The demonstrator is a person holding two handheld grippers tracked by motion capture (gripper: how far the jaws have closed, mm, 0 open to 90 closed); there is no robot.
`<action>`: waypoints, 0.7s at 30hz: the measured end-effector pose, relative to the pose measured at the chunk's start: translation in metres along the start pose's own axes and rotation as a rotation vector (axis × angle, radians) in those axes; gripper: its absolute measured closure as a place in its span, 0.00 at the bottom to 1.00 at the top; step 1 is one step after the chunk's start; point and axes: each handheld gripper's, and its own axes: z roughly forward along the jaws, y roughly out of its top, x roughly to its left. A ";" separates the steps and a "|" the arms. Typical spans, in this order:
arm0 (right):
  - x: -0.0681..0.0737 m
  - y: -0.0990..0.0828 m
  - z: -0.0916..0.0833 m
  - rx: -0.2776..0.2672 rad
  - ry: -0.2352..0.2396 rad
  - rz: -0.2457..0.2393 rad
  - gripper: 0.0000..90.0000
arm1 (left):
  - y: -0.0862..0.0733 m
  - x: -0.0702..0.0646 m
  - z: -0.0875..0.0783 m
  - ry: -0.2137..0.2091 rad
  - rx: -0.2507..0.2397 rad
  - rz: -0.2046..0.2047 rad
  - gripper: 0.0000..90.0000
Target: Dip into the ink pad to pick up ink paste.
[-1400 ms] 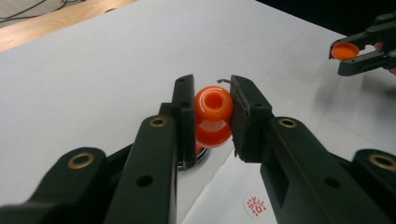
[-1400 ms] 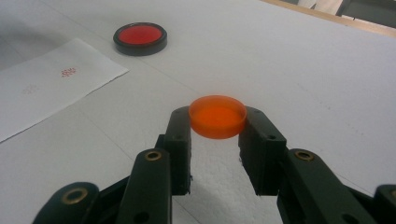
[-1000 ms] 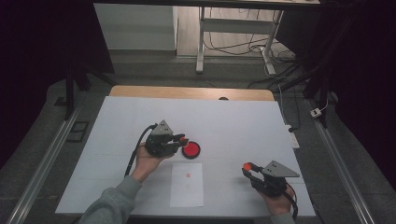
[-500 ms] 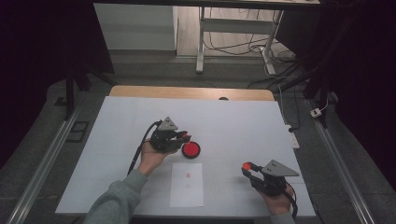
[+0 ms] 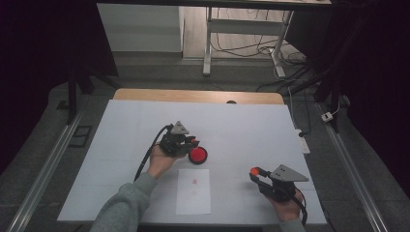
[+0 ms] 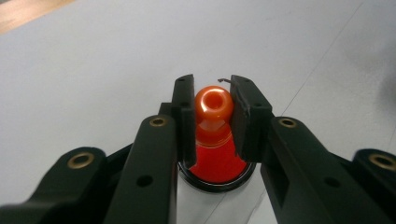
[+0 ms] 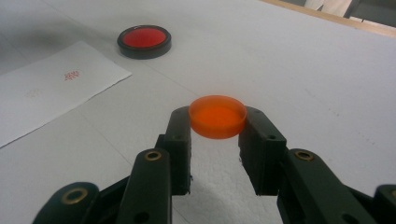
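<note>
Nearest the person's edge of the table (image 5: 251, 121), the right gripper (image 5: 256, 173) is held low at the right of the high view; in the right gripper view its two black jaws are pinched on an orange cap (image 7: 217, 115), a shallow, translucent round disc with a plain flat top and a short straight wall, gripped by its sides and carried clear of the white surface; in the high view the cap (image 5: 255, 170) is seen as a small orange spot at the jaw tips.

Just to the left of that gripper a sheet of white paper (image 5: 194, 190) is laid flat near the front edge, long side running away from the person; a small red mark is printed on its upper part, and the same sheet (image 7: 46, 88) is seen at the left of the right gripper view.

Beyond the paper's far end the red ink pad (image 5: 197, 155) is set on the table, a round, low dish with a black rim and a bright red, smooth filling (image 7: 144, 39); it is well apart from the cap.

Directly over that pad the left gripper (image 5: 193, 143) is held, the hand wrapped under it; in the left gripper view its jaws are closed on an orange stamp (image 6: 213, 108), a glossy piece with a rounded knob-like end bearing a small dimple and a narrower neck below; the stamp's lower end is pointed at the pad (image 6: 217, 168), though whether the two touch cannot be told.

Farthest off, a strip of bare wood is seen along the table's back edge.
</note>
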 end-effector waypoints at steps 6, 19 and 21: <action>-0.001 0.000 0.001 0.005 0.001 -0.004 0.72 | -0.002 -0.002 0.008 -0.009 0.021 0.011 0.81; -0.001 -0.001 0.001 0.015 -0.003 -0.008 0.72 | -0.011 -0.001 0.019 -0.024 0.044 0.005 0.81; -0.001 -0.001 0.002 0.016 -0.002 -0.008 0.72 | -0.013 -0.001 0.021 -0.026 0.049 0.005 0.81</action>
